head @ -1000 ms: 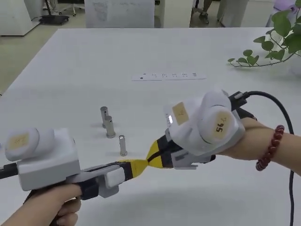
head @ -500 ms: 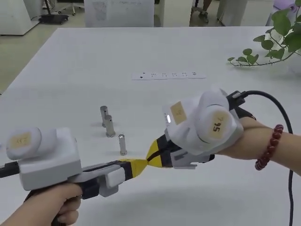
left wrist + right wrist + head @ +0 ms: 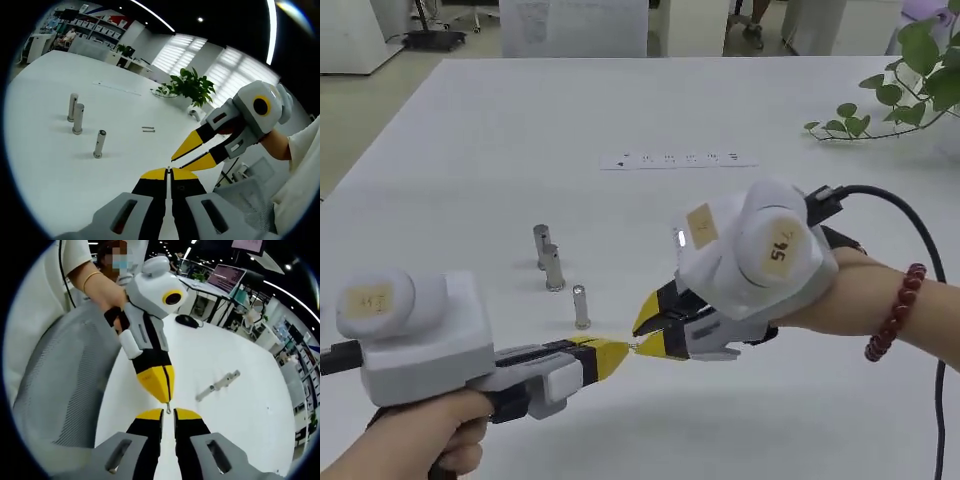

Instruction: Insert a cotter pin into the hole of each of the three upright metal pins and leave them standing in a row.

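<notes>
Three upright metal pins stand in a row on the white table: the far pin (image 3: 541, 247), the middle pin (image 3: 554, 268) and the near pin (image 3: 581, 308); the near pin (image 3: 99, 144) also shows in the left gripper view. My left gripper (image 3: 613, 356) is shut on a thin cotter pin (image 3: 633, 347), held just right of the near pin. The cotter pin (image 3: 168, 408) pokes out of the left gripper's tip. My right gripper (image 3: 651, 329) faces it tip to tip, jaws open around the cotter pin's free end without closing on it.
A white power strip (image 3: 677, 161) lies at the table's middle back. A leafy plant (image 3: 910, 80) hangs over the far right corner. Loose cotter pins (image 3: 147, 129) lie on the table beyond the metal pins. A cable (image 3: 910, 225) trails from the right gripper.
The right gripper's jaws, closed against the left gripper's tip before, have parted. The left gripper still holds the cotter pin. The metal pins have not moved.
</notes>
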The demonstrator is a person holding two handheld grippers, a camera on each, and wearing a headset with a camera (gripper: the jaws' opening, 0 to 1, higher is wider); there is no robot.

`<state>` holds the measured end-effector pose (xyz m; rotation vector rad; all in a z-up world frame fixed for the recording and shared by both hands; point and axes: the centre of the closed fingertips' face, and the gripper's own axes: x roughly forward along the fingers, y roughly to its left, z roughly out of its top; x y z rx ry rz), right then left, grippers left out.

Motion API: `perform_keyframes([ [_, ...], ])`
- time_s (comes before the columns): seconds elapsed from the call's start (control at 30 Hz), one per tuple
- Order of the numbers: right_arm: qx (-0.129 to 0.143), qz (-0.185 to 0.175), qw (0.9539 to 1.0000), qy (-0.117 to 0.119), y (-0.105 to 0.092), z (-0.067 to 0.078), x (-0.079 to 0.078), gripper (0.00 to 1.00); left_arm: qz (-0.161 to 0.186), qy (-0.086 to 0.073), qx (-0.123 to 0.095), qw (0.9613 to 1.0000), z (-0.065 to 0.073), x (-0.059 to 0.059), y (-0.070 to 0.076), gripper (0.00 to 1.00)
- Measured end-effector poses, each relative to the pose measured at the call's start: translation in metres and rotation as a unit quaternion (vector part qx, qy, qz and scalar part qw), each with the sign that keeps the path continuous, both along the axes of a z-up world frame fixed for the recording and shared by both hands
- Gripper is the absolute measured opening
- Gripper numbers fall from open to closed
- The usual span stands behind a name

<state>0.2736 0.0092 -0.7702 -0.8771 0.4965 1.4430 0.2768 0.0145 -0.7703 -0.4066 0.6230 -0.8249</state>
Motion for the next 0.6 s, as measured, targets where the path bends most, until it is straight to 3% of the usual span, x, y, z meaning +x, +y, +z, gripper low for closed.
perform_keyframes([
  [0.13, 0.003, -0.01, 0.9998, 0.016, -0.003, -0.001, -0.001, 0.1, -0.009, -0.015, 0.014, 0.9998, -0.002, -0.001, 0.002, 0.0],
  [0.33, 0.028, -0.035, 0.9951, 0.089, -0.006, 0.0, -0.011, 0.12, -0.037, -0.045, 0.04, 0.9975, -0.002, -0.005, 0.001, 0.0],
  [0.5, 0.029, -0.047, 0.9918, 0.116, -0.013, -0.001, -0.012, 0.14, -0.066, -0.064, 0.059, 0.994, -0.004, -0.011, -0.001, 0.0],
  [0.6, 0.034, -0.048, 0.9875, 0.146, -0.016, 0.0, -0.017, 0.14, -0.081, -0.071, 0.065, 0.9921, -0.005, -0.015, -0.002, 0.0],
])
